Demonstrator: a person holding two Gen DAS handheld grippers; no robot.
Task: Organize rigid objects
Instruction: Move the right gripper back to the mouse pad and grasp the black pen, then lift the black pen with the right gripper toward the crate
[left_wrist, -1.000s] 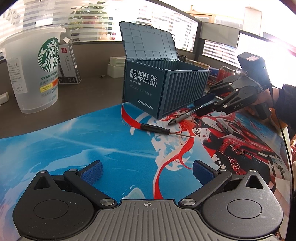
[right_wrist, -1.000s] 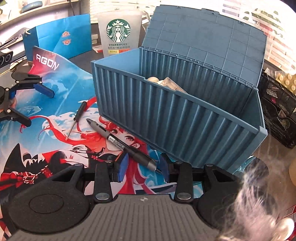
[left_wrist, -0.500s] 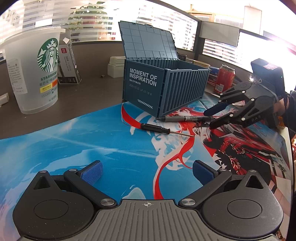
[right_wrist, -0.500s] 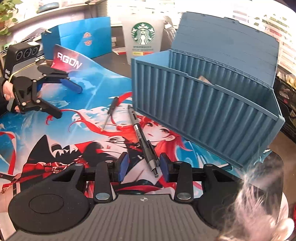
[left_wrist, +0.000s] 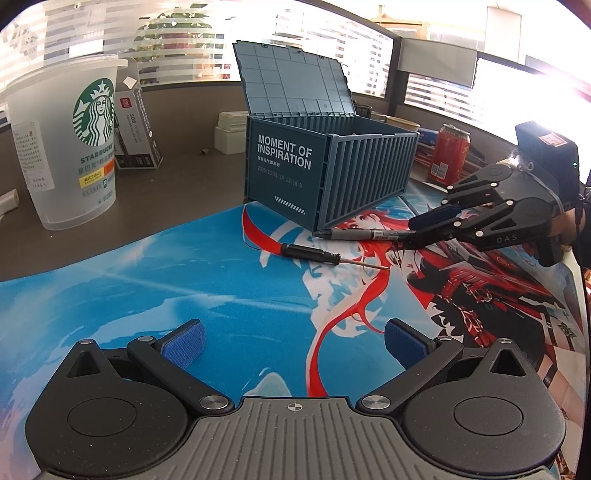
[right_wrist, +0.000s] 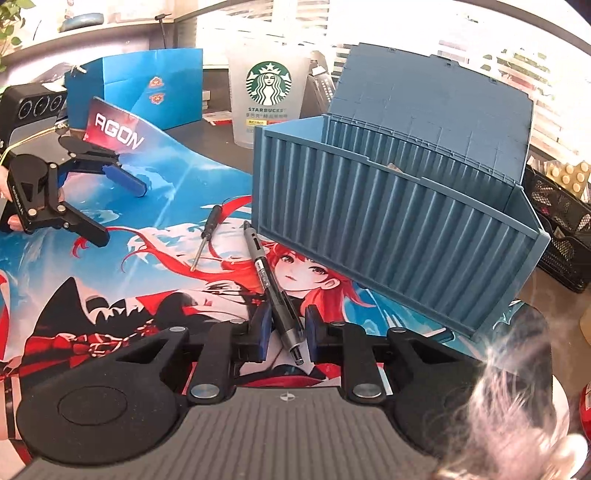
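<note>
Dark grey-brown desk top under a printed blue-and-red desk mat — white slatted window blinds behind, strong daylight glare — leafy green potted plant.

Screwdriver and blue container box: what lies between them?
The pen lies between the screwdriver and the blue container box, flat on the mat; the left wrist view shows it.
</note>
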